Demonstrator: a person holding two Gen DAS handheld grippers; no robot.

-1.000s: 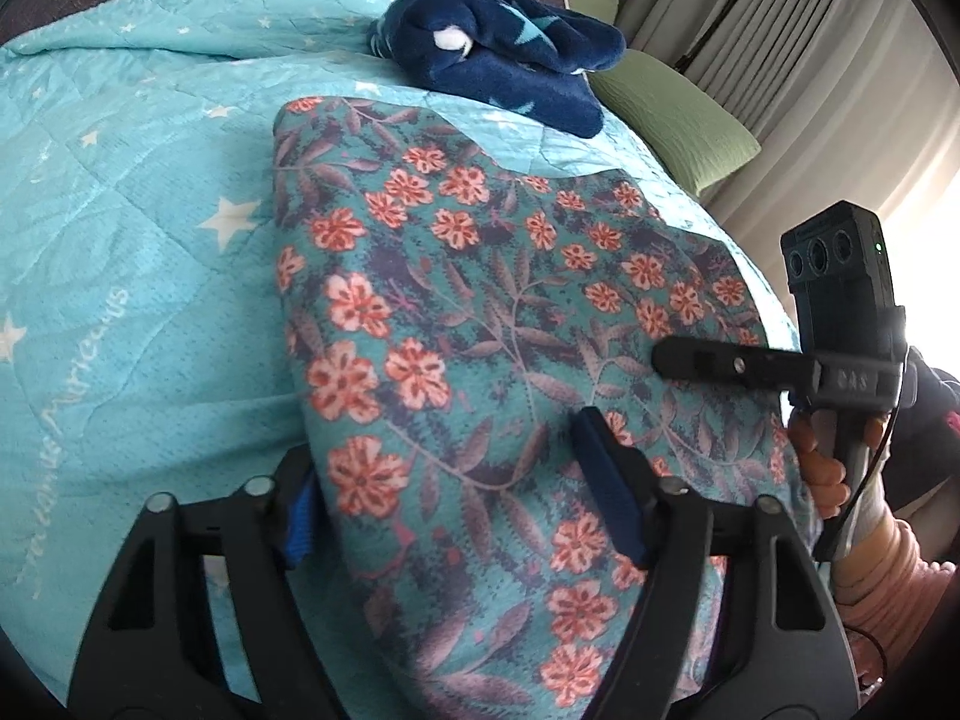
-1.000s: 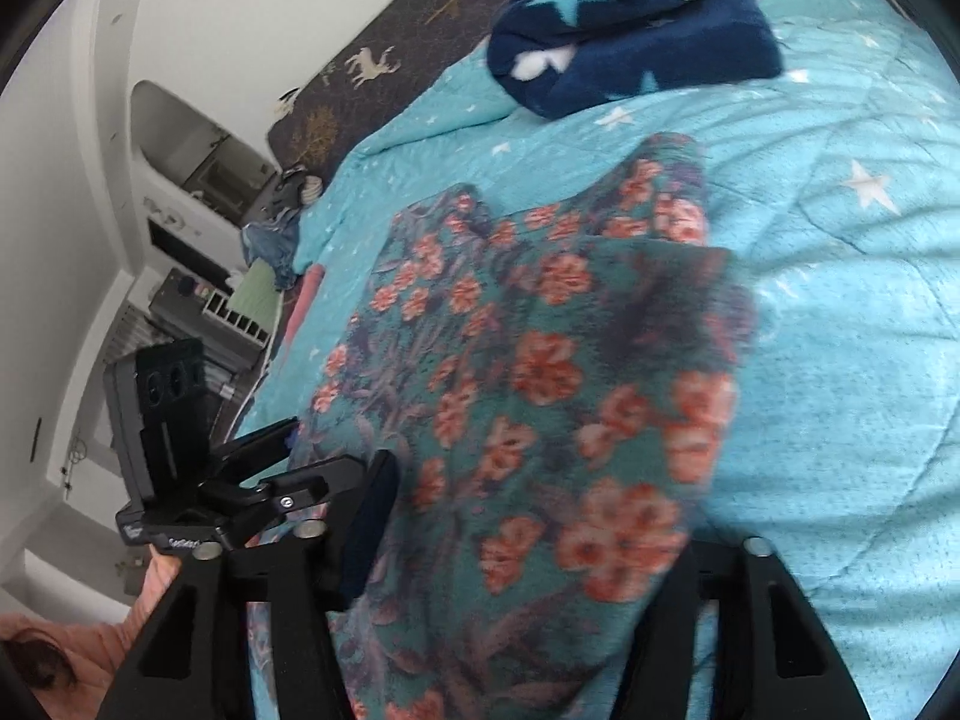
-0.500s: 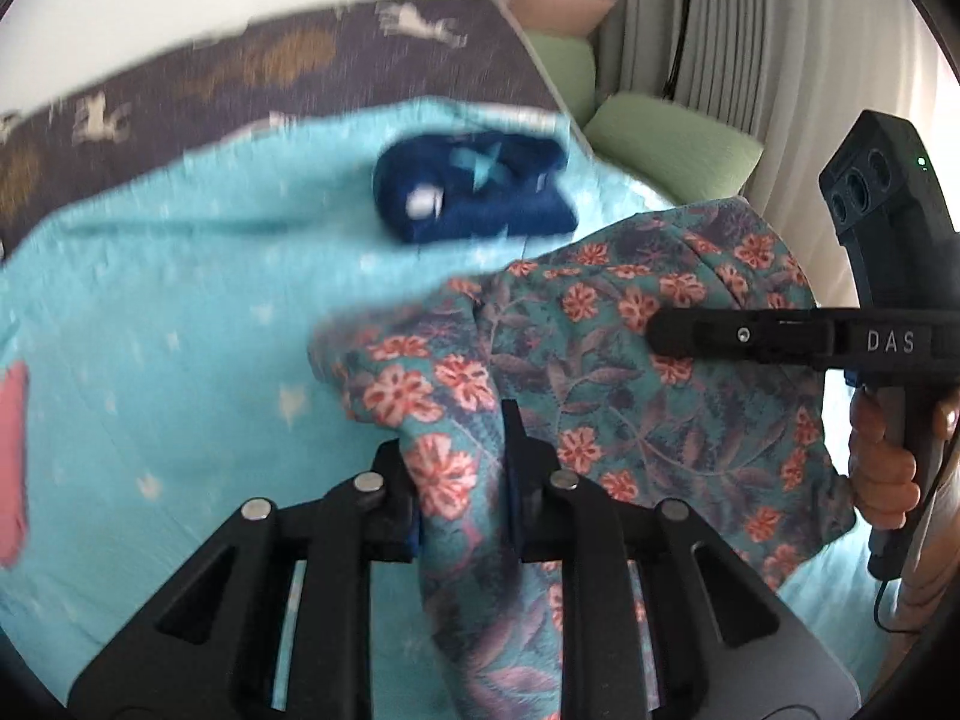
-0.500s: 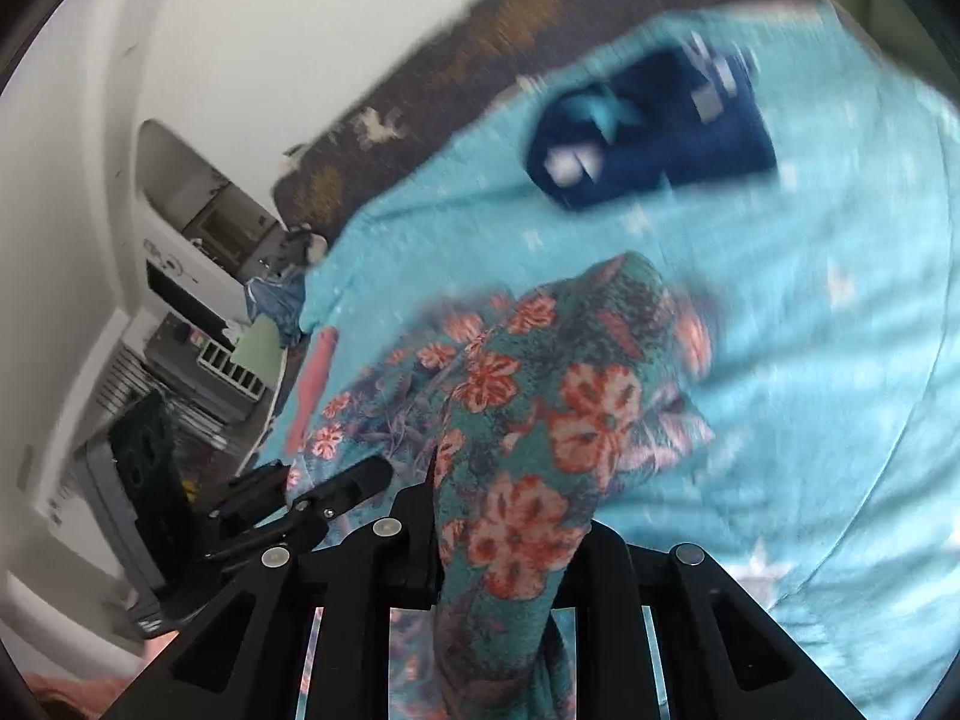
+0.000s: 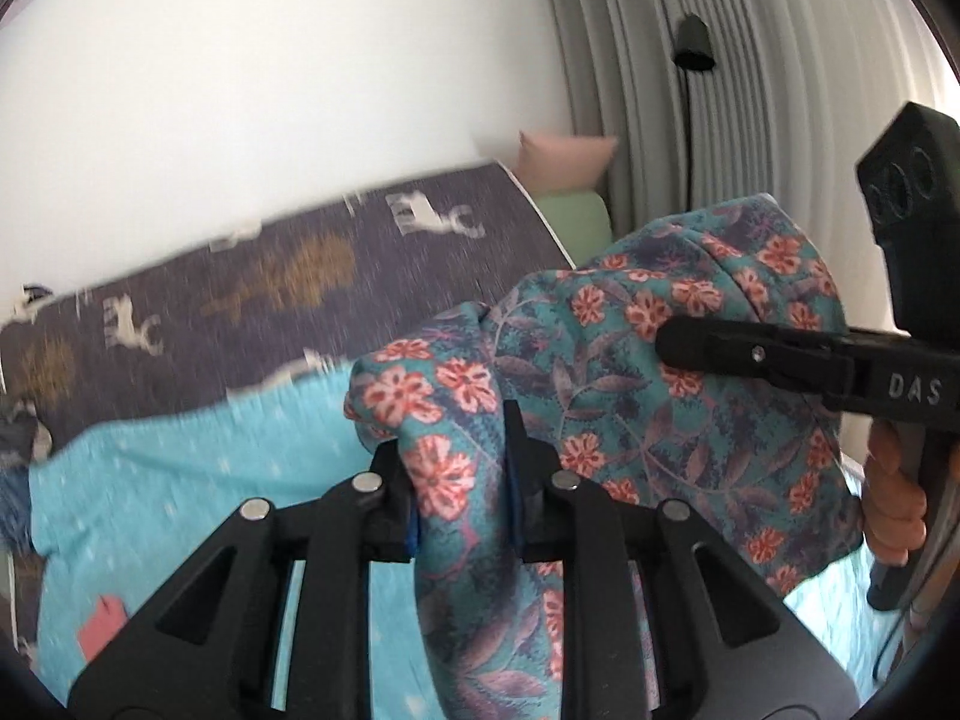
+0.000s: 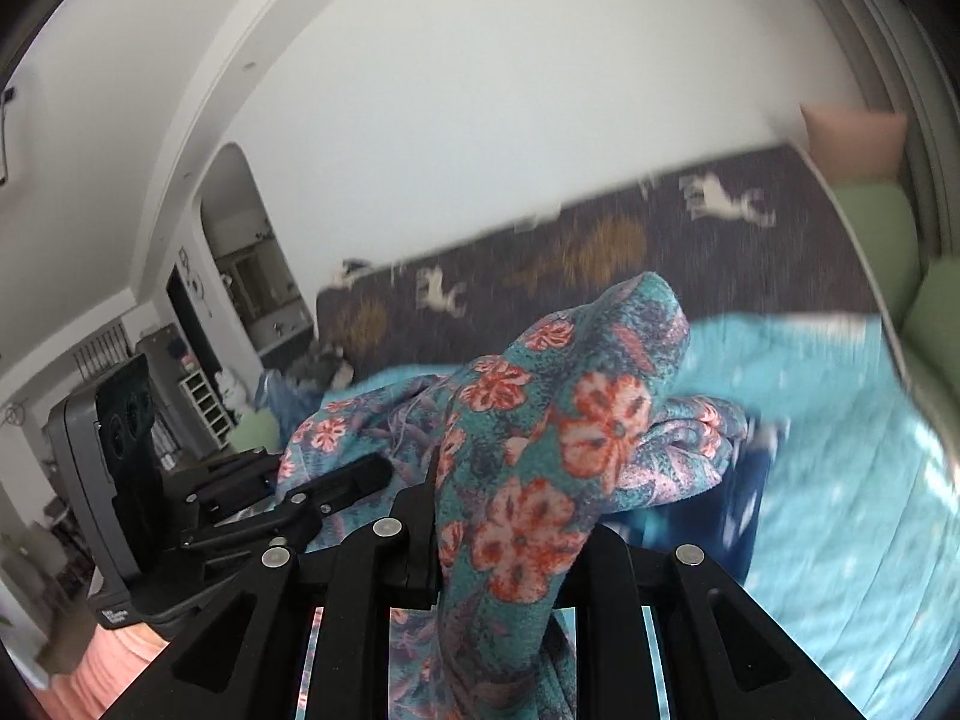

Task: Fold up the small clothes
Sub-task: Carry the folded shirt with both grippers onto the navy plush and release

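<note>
On the left side of the left wrist view lies the turquoise quilt (image 5: 198, 480), and behind it runs a dark blanket (image 5: 240, 300) with white deer, against the white wall. Above the quilt, in the middle, the left gripper (image 5: 459, 495) is closed on a bunched edge of the floral garment (image 5: 660, 420); the cloth fills the gap between its fingers and hangs down below them. The garment is lifted off the quilt and stretches to the right, toward the right gripper (image 5: 708, 345), which is held by a hand (image 5: 894, 498) in front of the grey curtain (image 5: 750, 90). A pink cushion (image 5: 564, 159) and a green cushion (image 5: 573, 222) sit behind the garment, beside the curtain. In the right wrist view, the left gripper (image 6: 336, 483) is at the left of the garment (image 6: 540, 450), in front of some shelves (image 6: 204, 402). In the middle, the right gripper (image 6: 510, 546) is closed on another bunched fold of the garment, which rises above its fingers. Just right of the garment, partly under it, is a blurred dark blue cloth (image 6: 738, 516) on the quilt (image 6: 840, 480).
</note>
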